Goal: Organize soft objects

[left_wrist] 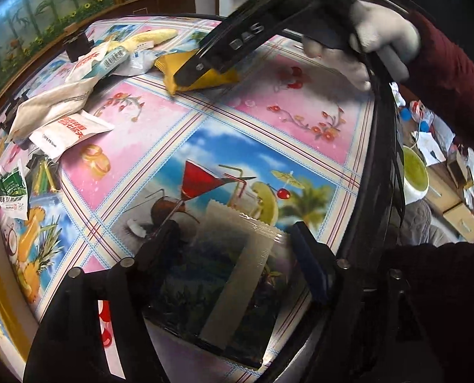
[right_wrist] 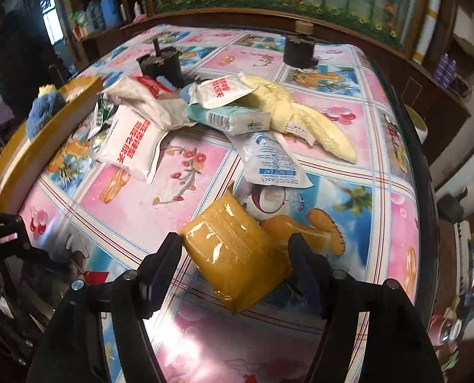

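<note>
Beyond both spread tools, loose packets crowd the table.

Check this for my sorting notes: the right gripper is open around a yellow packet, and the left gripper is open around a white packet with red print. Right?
Not quite. The right gripper does straddle the yellow packet, but the left gripper is open around a clear packet with dark contents, as the left wrist view shows. The white packets with red print lie apart in the pile.

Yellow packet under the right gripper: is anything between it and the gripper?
Nothing visible: the yellow packet already lies between the open right gripper, on bare tablecloth, clear of the desiccant sachet.
</note>
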